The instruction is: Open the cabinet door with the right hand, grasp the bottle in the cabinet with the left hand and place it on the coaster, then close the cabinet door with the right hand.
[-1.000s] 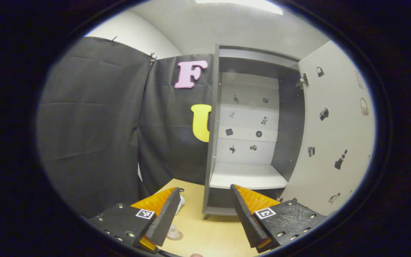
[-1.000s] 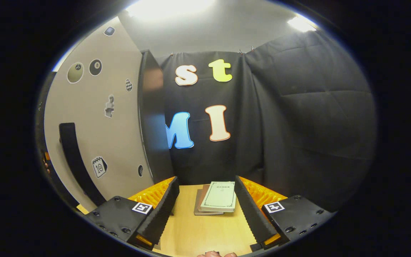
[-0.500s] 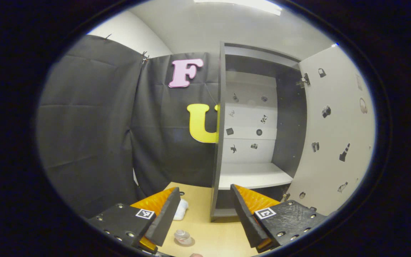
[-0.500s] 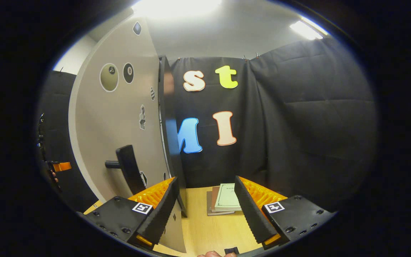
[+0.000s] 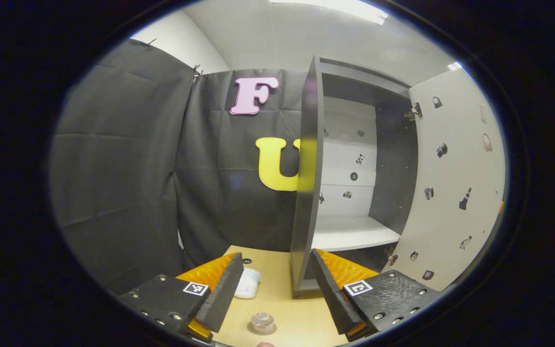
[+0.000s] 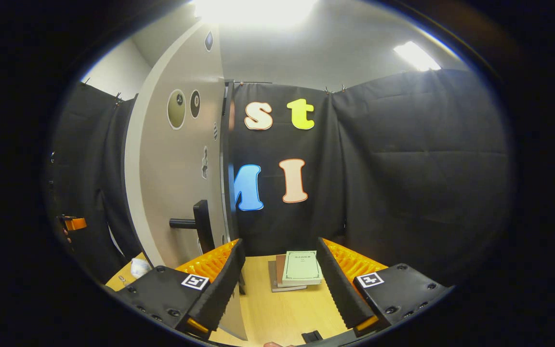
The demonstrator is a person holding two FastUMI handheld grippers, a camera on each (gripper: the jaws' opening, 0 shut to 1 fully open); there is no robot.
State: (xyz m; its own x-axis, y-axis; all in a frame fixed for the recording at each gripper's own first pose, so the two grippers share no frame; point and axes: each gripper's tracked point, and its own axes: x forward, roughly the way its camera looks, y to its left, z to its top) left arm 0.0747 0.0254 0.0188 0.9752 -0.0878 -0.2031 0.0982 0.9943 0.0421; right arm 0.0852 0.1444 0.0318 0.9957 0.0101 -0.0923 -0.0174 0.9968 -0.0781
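In the left gripper view, the left gripper [image 5: 273, 284] is seen with its fingers spread wide apart and nothing held between them. Below the gap, a small clear bottle [image 5: 262, 321] is seen standing upright on a round coaster [image 5: 261, 330] on the light wooden table [image 5: 301, 320], in front of the cabinet [image 5: 350, 159] and outside it. A white crumpled object [image 5: 248, 283], too blurred to be identified, lies on the table just left of the cabinet's base, next to the left finger of that gripper. The cabinet itself is seen standing open: a white shelf [image 5: 354, 232] is visible inside, small stickers are scattered over its pale back panel, and its dark side panel faces the camera edge-on. The cabinet door [image 5: 451, 183] is swung out to the right of the cabinet opening, its pale inner face also dotted with stickers.

In the right gripper view, the right gripper [image 6: 280, 282] is likewise held open, nothing being pressed between its fingers. The cabinet door [image 6: 181, 183] is seen to the left of this gripper, with its dark handle [image 6: 199, 225] projecting from the outer face; no contact with the handle is made. A stack of books [image 6: 297, 270] lies on the table [image 6: 282, 313] between and beyond the fingers, to the right of the door, near the black cloth wall. A small dark object [image 6: 312, 336] rests on the table at the lower edge, too small to be identified.
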